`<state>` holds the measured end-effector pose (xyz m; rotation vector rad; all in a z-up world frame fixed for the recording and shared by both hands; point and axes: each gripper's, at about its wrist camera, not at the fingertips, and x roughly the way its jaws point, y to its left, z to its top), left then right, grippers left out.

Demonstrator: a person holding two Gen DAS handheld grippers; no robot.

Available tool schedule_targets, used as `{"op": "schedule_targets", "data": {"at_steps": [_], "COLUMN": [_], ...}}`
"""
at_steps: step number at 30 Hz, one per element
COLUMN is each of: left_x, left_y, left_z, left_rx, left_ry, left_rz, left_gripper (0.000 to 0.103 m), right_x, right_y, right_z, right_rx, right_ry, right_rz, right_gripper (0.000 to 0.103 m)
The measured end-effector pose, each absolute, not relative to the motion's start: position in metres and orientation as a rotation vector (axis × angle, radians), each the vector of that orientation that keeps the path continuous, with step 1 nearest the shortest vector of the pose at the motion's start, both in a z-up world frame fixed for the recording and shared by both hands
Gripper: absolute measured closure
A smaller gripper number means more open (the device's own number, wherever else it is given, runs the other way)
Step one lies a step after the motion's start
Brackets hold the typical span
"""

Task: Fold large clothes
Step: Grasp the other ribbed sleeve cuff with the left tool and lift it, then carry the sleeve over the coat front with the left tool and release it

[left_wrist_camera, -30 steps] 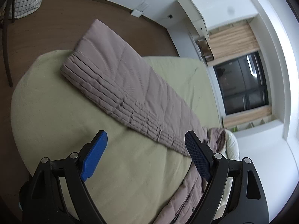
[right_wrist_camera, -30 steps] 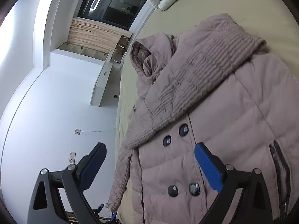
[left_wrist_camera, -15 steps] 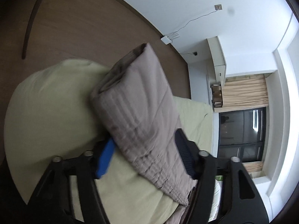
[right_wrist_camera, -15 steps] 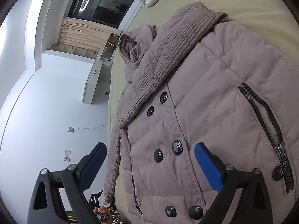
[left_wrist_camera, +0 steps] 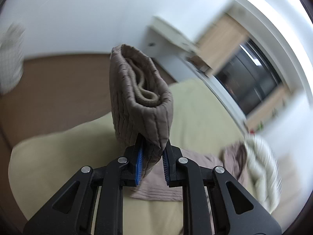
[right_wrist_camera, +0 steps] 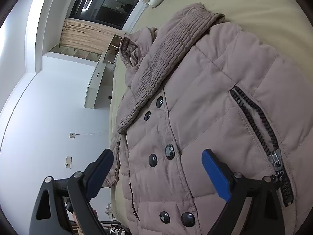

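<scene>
On the bed, a quilted coat lies buttoned; the left gripper, jaws just closed, pinches its sleeve aloft, likely to fold inward, while the right gripper hovers unclenched above the front.

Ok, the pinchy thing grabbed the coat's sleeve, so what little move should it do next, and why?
Probably carry the sleeve across onto the coat front. The left gripper has just been closing and now pinches the sleeve, lifted off the bed, while the right gripper hangs open over the buttons, holding nothing.
</scene>
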<state>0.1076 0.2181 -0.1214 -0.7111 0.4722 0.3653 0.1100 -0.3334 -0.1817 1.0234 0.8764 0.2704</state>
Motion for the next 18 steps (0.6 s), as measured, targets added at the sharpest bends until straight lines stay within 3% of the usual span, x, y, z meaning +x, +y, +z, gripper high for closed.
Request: {"op": "schedule_targets", "data": {"at_steps": [4,10,18], "left_x": [0.151,0.158,0.130], "left_y": [0.092,-0.092,-0.177], "left_z": [-0.085,-0.115,-0.164], "left_rx": [-0.319,0.151,0.348], "left_ry": [0.505,0.527,0.541], "left_rz": [0.172,-0.037,-0.144], "left_gripper": [0.087,0.087,0.087], "right_x": [0.112,0.137,0.217], "right_y": [-0.344,-0.347,-0.293], "right_z": [-0.184,-0.180,-0.166], "right_rx": [1.050,1.108,1.148], "right_ry": [0.869,0.902,1.048], "right_rz": [0.275,0.356,0.602], "right_gripper": [0.008,0.008,0.008]}}
